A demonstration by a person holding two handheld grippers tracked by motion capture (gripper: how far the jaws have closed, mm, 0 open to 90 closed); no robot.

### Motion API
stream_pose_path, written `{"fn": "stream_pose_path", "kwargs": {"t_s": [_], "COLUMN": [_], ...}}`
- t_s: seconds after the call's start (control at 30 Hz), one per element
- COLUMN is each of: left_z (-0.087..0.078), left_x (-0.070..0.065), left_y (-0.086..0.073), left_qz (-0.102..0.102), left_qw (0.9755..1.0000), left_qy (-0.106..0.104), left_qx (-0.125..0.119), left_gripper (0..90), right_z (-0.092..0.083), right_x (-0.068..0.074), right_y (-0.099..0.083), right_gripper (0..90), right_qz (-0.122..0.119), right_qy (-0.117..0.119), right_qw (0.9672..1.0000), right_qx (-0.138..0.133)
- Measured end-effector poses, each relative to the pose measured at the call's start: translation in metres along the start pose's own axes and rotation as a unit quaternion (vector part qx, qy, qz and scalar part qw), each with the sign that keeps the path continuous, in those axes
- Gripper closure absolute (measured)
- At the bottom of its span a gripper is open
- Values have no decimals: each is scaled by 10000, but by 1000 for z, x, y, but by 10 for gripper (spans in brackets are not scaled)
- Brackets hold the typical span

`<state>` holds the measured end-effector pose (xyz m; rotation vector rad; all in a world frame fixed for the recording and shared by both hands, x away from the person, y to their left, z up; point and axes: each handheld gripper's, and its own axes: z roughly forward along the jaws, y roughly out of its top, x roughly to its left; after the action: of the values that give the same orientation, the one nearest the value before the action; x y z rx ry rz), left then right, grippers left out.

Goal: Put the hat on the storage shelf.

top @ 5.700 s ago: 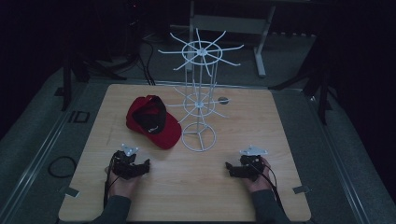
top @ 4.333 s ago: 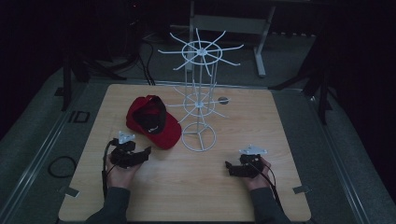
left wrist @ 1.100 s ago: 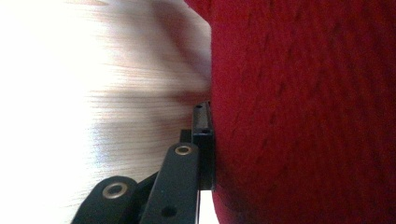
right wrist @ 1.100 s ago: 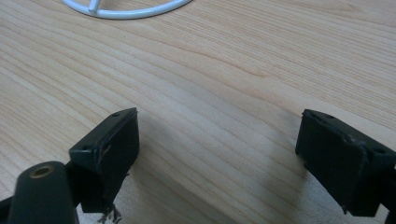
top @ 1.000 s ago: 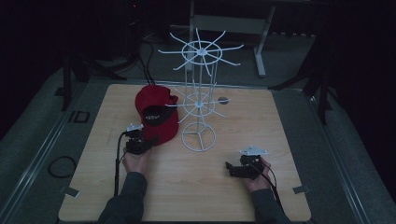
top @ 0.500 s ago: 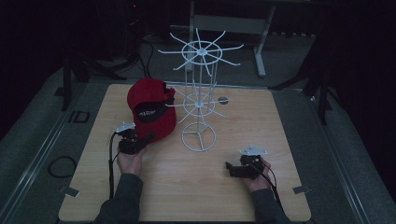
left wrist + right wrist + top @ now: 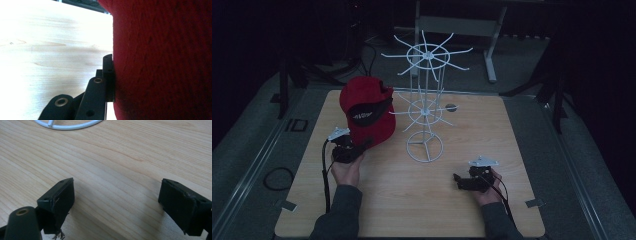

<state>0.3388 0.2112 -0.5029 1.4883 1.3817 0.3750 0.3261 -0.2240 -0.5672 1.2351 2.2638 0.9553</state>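
Wide-spread right gripper (image 7: 116,202) low over bare wooden table (image 7: 120,157), white wire ring (image 7: 67,125) beyond.

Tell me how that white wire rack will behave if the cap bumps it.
The white wire rack looks light: thin wire throughout, so a nudge would probably slide it. It stands tall on one small ring base, with wide arms up top, so it seems apt to tip. The red cap, held in the left gripper, is soft fabric and would likely give first.
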Motion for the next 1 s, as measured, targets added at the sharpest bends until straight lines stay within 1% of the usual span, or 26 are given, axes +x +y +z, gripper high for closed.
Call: {"fn": "stream_pose_path", "kwargs": {"t_s": [0.13, 0.23, 0.3, 0.4, 0.6, 0.93, 1.0], "left_z": [-5, -8, -10, -12, -17, -26, -28], "left_x": [-1, -2, -2, -2, -5, -9, -9], "left_y": [4, 6, 7, 9, 14, 24, 25], "left_qz": [10, -20, -46, -50, -65, -25, -61], "left_qw": [10000, 9999, 9999, 9999, 9997, 9992, 9990], "left_qy": [3, -1, -38, -31, -87, -65, -52], "left_qx": [-73, -116, -117, -138, -236, -393, -446], "left_gripper": [844, 843, 843, 843, 842, 842, 842], "right_z": [0, 0, 0, 0, 0, 0, 0], "right_x": [0, 0, 0, 0, 0, 0, 0], "right_y": [0, 0, 0, 0, 0, 0, 0], "right_gripper": [133, 133, 133, 133, 133, 133, 133], "right_qz": [-9, -13, -12, -14, -11, 1, 0], "right_qy": [4, 5, 5, 6, 9, 9, 9], "right_qw": [10000, 10000, 10000, 10000, 10000, 10000, 10000], "right_qx": [1, 0, 1, 1, 0, -6, -7]}}
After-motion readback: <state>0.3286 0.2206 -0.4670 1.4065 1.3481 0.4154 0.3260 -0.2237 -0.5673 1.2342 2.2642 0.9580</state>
